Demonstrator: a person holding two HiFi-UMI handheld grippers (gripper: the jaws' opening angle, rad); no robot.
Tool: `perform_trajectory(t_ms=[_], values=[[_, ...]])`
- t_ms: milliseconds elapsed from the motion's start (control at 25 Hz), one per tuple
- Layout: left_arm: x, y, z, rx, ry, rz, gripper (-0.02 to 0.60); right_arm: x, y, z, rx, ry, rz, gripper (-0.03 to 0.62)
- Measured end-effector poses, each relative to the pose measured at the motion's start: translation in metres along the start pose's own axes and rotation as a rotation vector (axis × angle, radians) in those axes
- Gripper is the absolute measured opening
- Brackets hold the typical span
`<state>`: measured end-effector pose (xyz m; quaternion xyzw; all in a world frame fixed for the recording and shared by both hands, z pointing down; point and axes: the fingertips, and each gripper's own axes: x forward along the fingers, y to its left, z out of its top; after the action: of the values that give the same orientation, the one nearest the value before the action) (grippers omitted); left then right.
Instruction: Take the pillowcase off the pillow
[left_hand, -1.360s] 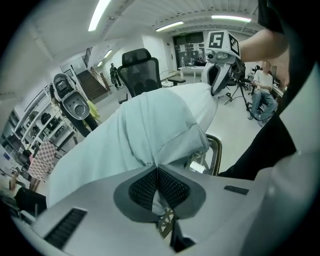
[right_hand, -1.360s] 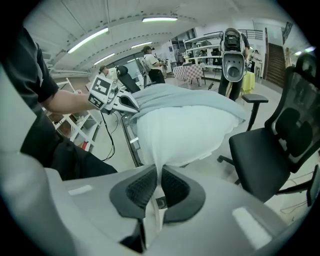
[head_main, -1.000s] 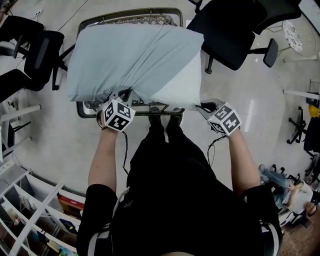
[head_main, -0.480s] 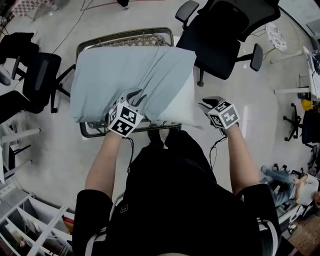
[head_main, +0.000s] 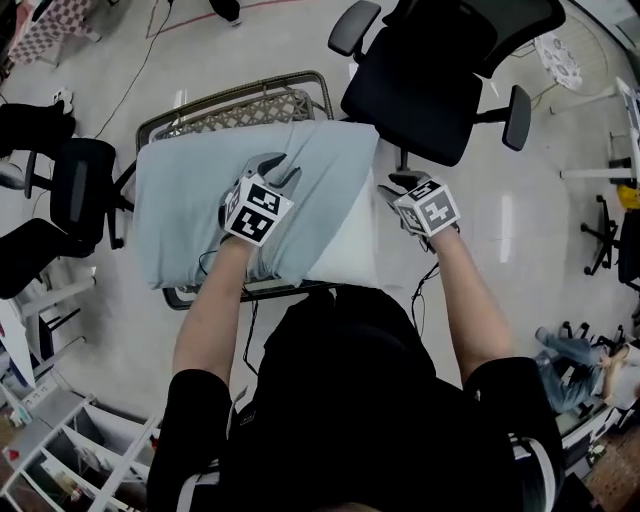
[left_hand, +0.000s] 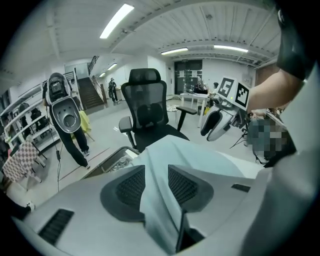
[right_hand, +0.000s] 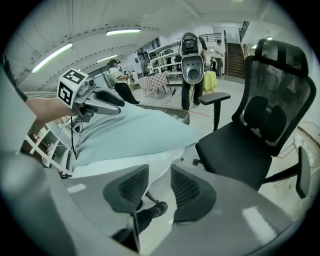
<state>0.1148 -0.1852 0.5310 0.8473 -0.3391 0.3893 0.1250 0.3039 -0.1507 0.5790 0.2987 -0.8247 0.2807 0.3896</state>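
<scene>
Our left gripper (head_main: 268, 165) over pillowcase (head_main: 190, 210) middle, jaws just opened, apart, loose cloth fold between them. Our right gripper (head_main: 398, 186) just beside bare pillow (head_main: 350, 252) end, jaws just opened, nothing gripped. Pillow on wicker frame (head_main: 250, 108).

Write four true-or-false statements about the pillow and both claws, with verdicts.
1. The pillowcase is fully off the pillow. False: it covers most of it; only a white corner shows.
2. A black office chair stands beyond the pillow. True.
3. A pillowcase fold stands between the left claw's jaws. True; they have just been opening.
4. The right claw clamps the office chair. False: its jaws, just opening, hold nothing beside the pillow.
</scene>
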Motion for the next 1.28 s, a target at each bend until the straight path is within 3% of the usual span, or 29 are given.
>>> perform_trajectory(t_ms=[200, 400, 520, 600, 680, 720, 760, 880, 960, 1280], values=[[0.047, 0.045, 0.01, -0.08, 0.062, 0.049, 0.144, 0.047, -0.018, 0.007, 0.018, 0.031, 0.172, 0.237], [0.081, 0.062, 0.001, -0.082, 0.139, 0.051, 0.169, 0.085, -0.01, 0.006, 0.074, 0.064, 0.39, 0.325], [0.095, 0.066, -0.012, -0.091, 0.181, 0.052, 0.232, 0.09, 0.007, 0.014, 0.079, 0.019, 0.496, 0.317], [0.099, 0.069, -0.018, -0.111, 0.208, 0.029, 0.222, 0.088, 0.02, 0.022, 0.07, -0.028, 0.55, 0.23], [0.096, 0.073, -0.02, -0.085, 0.244, 0.026, 0.151, 0.081, 0.023, 0.026, 0.063, -0.069, 0.561, 0.156], [0.094, 0.075, -0.022, -0.037, 0.264, 0.041, 0.063, 0.077, 0.022, 0.027, 0.064, -0.087, 0.558, 0.125], [0.09, 0.077, -0.023, 0.023, 0.285, 0.06, 0.029, 0.071, 0.019, 0.028, 0.067, -0.101, 0.552, 0.101], [0.08, 0.086, -0.024, 0.18, 0.341, 0.107, 0.011, 0.054, 0.012, 0.03, 0.056, -0.114, 0.526, 0.06], [0.071, 0.096, -0.027, 0.234, 0.368, 0.137, 0.008, 0.043, 0.01, 0.029, 0.031, -0.099, 0.506, 0.042], [0.028, 0.136, -0.053, 0.182, 0.373, 0.179, 0.008, 0.028, 0.001, 0.032, 0.021, -0.029, 0.449, 0.024]])
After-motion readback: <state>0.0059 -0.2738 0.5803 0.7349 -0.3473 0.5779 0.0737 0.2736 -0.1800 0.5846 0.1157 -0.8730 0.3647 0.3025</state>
